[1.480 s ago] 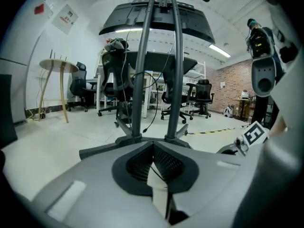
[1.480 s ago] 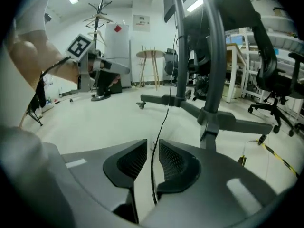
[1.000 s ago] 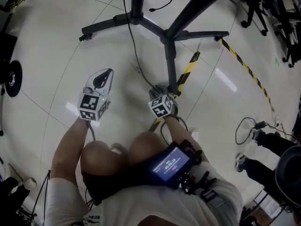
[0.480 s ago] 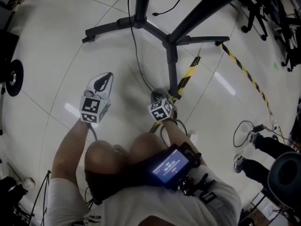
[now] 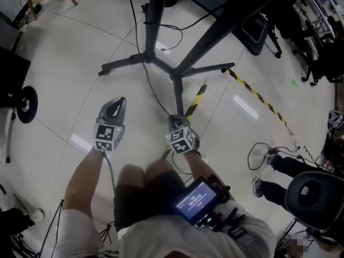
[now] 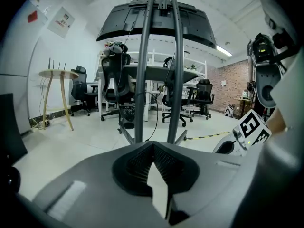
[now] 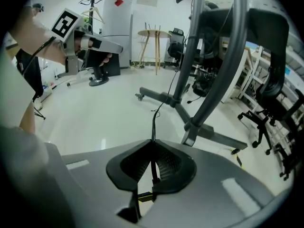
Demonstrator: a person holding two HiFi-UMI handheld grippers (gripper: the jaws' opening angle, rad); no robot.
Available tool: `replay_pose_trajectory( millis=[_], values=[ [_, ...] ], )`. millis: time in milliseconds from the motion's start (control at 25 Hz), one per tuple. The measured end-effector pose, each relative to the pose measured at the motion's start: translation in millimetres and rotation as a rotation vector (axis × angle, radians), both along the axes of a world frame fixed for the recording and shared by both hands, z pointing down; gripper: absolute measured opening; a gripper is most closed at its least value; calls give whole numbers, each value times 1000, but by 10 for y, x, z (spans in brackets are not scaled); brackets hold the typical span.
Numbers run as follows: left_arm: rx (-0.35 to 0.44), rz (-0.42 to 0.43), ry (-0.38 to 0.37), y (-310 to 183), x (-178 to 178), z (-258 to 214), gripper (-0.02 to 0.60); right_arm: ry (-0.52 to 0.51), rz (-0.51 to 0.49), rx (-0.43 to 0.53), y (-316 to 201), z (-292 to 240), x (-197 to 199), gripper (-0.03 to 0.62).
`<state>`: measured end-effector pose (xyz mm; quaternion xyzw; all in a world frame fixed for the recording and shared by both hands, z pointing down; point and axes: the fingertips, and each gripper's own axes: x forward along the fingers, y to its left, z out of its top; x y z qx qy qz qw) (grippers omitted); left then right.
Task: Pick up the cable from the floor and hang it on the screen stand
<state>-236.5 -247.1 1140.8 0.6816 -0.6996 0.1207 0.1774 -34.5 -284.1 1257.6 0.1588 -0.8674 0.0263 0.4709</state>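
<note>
1. The right gripper [image 5: 175,121] [image 7: 152,143] has just been closing its jaws, and they now pinch the cable [image 7: 153,125] between the pads.
2. The left gripper [image 5: 116,104] [image 6: 153,147] has its jaws pressed together with nothing between them.
3. Compared with 1 second ago, both grippers ride higher. The floor [image 5: 64,90] has dropped away beneath them, and the held end of the cable has come up with the right gripper.
4. The cable [image 5: 156,98] is thin and black. In the right gripper view it stands straight up out of the jaw tips, with a small yellow-banded piece just behind the pads. From there it trails ahead toward the base of the screen stand [image 7: 190,125].
5. The screen stand [image 5: 174,75] [image 6: 141,80] is dark, with legs splayed on the pale floor beyond both grippers. 2 posts rise to the screen.
6. A strip of yellow-and-black tape [image 5: 195,98] lies beside 1 leg.
</note>
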Motion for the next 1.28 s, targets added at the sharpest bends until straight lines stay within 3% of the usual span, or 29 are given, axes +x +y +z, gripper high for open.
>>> replay_pose_trajectory(
  millis=[320,760,1040,1280],
  values=[
    [48,-22,3,3,12,-1987,3,-98,-67,90,-10,-2525,-322,34],
    [197,-102,-46,215,-195,-4909,3,-285,-157,326,-55,-6080,-776,34],
    [325,-97,-97,148,-180,-6306,3,-417,-189,486,-118,-7866,-937,35],
    [418,-69,-129,183,-51,-7098,3,-556,-179,606,-61,-9172,-879,35]
  ],
)
